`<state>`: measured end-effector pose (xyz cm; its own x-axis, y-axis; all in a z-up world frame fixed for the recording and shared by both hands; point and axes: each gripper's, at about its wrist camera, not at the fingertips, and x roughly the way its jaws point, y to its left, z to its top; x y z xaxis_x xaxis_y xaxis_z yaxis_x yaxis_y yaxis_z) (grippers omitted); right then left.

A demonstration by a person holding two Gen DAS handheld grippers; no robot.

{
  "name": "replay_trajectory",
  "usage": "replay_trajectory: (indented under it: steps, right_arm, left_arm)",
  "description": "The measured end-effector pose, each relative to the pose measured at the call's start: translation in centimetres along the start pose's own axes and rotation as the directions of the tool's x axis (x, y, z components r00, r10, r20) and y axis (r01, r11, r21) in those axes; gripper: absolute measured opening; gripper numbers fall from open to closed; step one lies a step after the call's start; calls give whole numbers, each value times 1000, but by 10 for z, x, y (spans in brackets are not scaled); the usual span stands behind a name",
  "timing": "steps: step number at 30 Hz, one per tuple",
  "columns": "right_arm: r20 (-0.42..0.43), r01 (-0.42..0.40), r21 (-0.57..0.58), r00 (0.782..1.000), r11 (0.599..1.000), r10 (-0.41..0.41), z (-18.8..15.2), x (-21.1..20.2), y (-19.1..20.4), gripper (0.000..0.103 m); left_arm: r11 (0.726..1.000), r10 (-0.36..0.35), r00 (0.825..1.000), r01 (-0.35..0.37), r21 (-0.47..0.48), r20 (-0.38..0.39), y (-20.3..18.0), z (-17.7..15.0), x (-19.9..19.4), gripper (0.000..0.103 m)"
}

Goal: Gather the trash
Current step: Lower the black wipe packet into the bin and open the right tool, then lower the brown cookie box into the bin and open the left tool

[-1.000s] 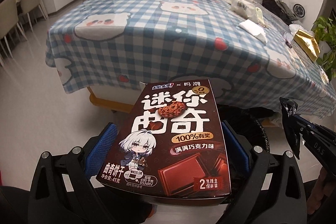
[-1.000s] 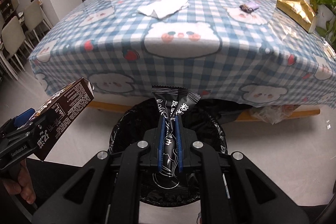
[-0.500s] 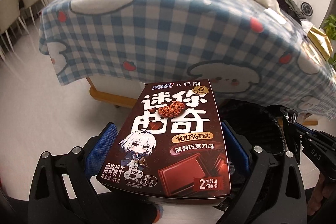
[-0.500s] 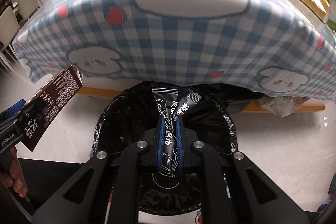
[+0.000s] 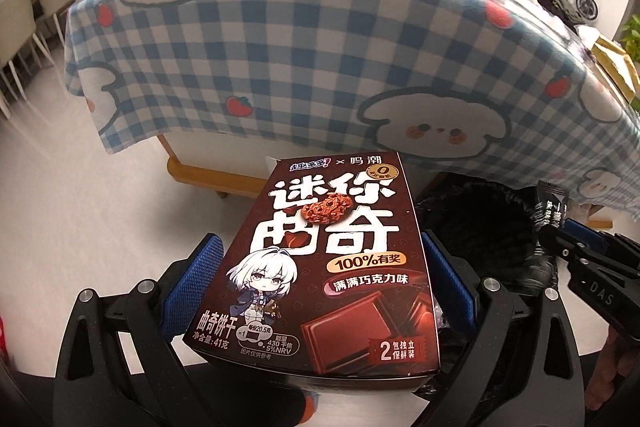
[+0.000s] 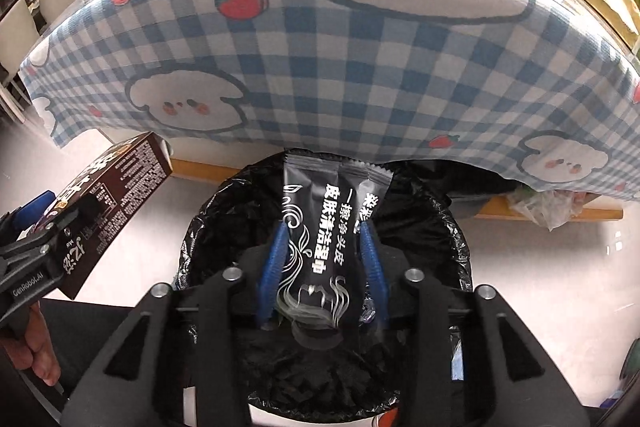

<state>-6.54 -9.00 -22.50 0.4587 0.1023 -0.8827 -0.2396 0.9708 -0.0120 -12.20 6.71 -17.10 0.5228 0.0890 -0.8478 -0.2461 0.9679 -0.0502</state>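
**Box and sachet held at the bin, right fingers now apart**

Cookie box [image 5: 326,267]: dark brown carton, white Chinese lettering, cartoon girl with white hair, chocolate squares printed low right, a cookie picture in the title; lies flat between the blue pads of the left gripper [image 5: 320,283], which clamps it by both long sides; seen edge-on at the left in the right wrist view [image 6: 108,207], just left of the bin. Wet wipe sachet [image 6: 326,227]: black foil, white vertical lettering and swirl pattern, crimped top edge; stands upright in the right gripper [image 6: 324,259] over the mouth of the bin [image 6: 436,227], which has a black liner. Right gripper's blue fingers [image 6: 276,267] stand spread wide, one at each side of the sachet; whether they touch it I cannot tell; half a second ago they were pinched tight on its middle. Since then both cameras have dropped lower and closer to the hanging edge of the checked tablecloth [image 6: 360,67]; the tabletop is almost out of sight; the box grip is unchanged. Gold bag [image 5: 612,67] at the far right of the table.
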Motion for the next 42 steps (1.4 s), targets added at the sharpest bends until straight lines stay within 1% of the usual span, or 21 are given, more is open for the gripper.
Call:
replay_trajectory:
  steps: [2,5,6,8,9,11,15,21,28,31,37,42]
  right_arm:
    - [8,1,2,1000,1000,-1,0,-3,-1,52]
    - [26,1,9,1000,1000,-1,0,-11,-5,64]
    - [32,2,11,999,1000,-2,0,-13,-7,66]
    - [49,3,21,999,1000,-4,-1,-20,-12,77]
    - [58,4,25,998,1000,-6,-1,-24,-14,79]
    - [74,9,36,997,999,-12,-1,-30,-22,86]
    - [102,28,58,994,998,-33,-5,-43,-41,92]
    - [119,57,103,990,993,-69,-16,-53,-77,94]
    - [101,92,161,989,983,-109,-29,-56,-118,94]
    - [95,101,180,988,978,-120,-35,-57,-133,94]
    - [76,117,219,988,969,-137,-45,-55,-159,94]
    - [67,120,233,988,965,-139,-49,-52,-170,94]
  left_arm:
    - [1000,-8,1000,8,3,-2,-3,1,-1,94]
    - [1000,-20,1000,20,13,-1,-12,1,-5,94]
    - [1000,-23,1000,23,21,1,-15,1,-6,94]
    - [999,-31,1000,31,35,6,-23,0,-9,94]
    - [999,-33,999,33,41,9,-27,0,-10,94]
    - [998,-36,999,35,50,11,-35,-1,-12,94]
    - [997,-51,999,50,58,11,-53,-2,-14,94]
    - [992,-78,997,76,98,16,-89,-7,-16,94]
    - [983,-109,994,106,149,12,-131,-15,-14,94]
    - [980,-111,994,108,166,8,-151,-22,-11,94]
    - [976,-110,994,111,186,-15,-171,-30,1,94]
    - [975,-113,993,117,190,-34,-180,-36,11,94]
